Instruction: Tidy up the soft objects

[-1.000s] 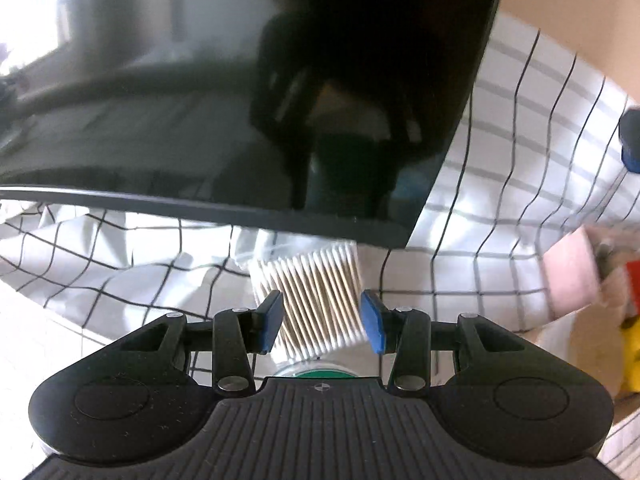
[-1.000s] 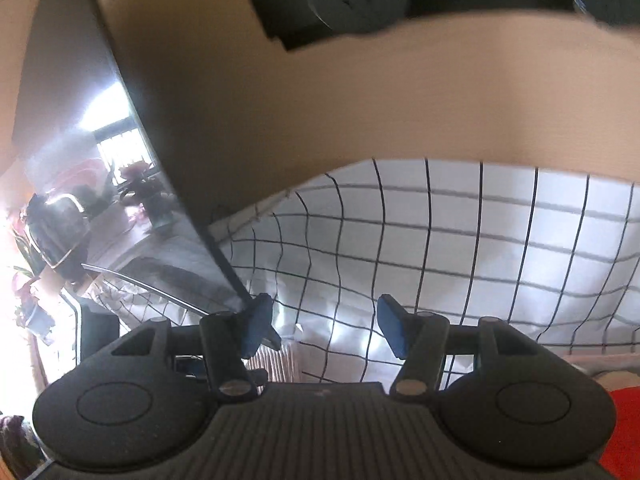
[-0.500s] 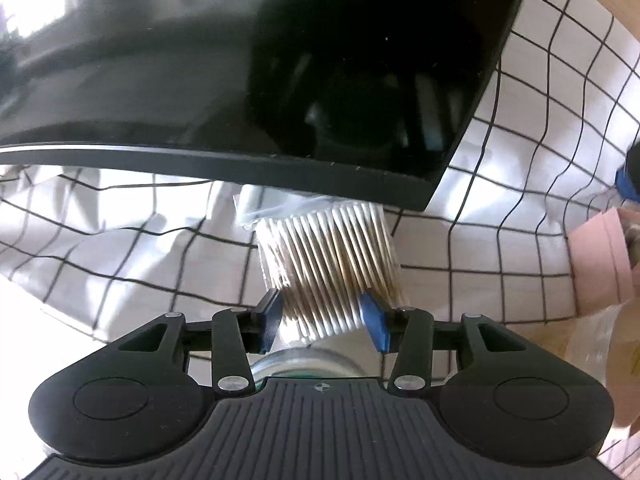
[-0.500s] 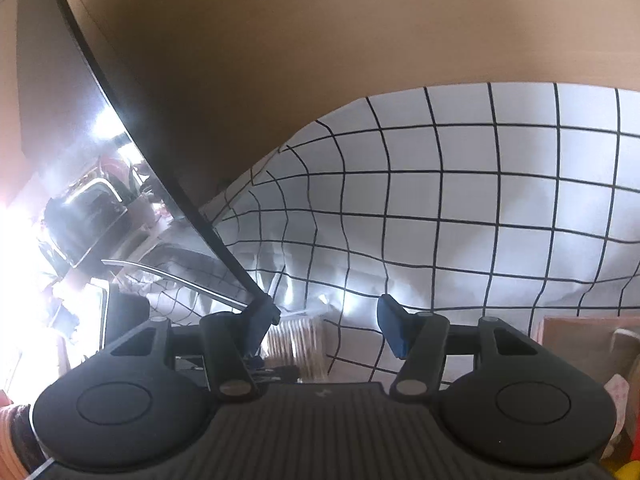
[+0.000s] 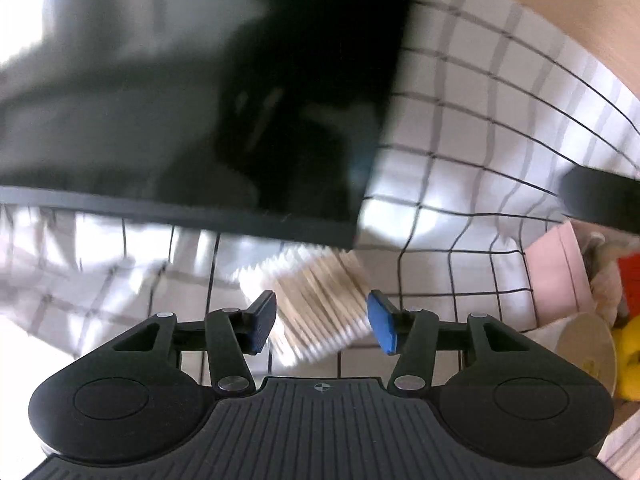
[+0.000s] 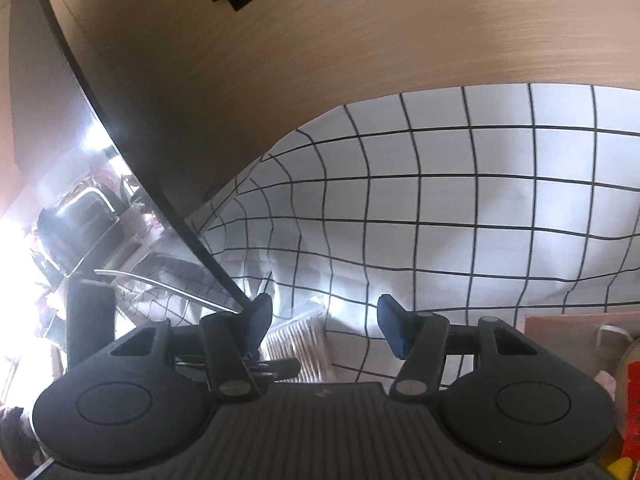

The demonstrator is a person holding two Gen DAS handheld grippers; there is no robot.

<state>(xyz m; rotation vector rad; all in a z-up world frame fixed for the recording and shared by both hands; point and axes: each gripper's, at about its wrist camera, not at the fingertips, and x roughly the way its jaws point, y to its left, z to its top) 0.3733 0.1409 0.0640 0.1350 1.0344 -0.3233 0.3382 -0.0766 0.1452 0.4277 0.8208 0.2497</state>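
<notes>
The left gripper (image 5: 322, 327) is opening, pads clear of one pack of cotton swabs (image 5: 316, 300) on the checked cloth (image 5: 472, 168). The right gripper (image 6: 325, 330) stands half-wide and empty, with one dark screen (image 5: 192, 92) at twelve o'clock of the pack.

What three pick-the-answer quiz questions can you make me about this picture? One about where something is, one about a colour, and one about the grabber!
1. Where does the pack of cotton swabs lie?
A. On the checked cloth
B. Inside a red box
C. On top of the dark screen

2. What colour are the lines on the checked cloth?
A. Green
B. Black
C. Orange

3. What is the left gripper doing?
A. Squeezing a yellow toy
B. Clamped shut on nothing
C. Opening, with the swabs between its fingers

Answers:
1. A, the pack rests on the cloth just below the edge of the dark screen.
2. B, thin black lines cross the white fabric.
3. C, both pads stand clear of the pack's sides.
</notes>
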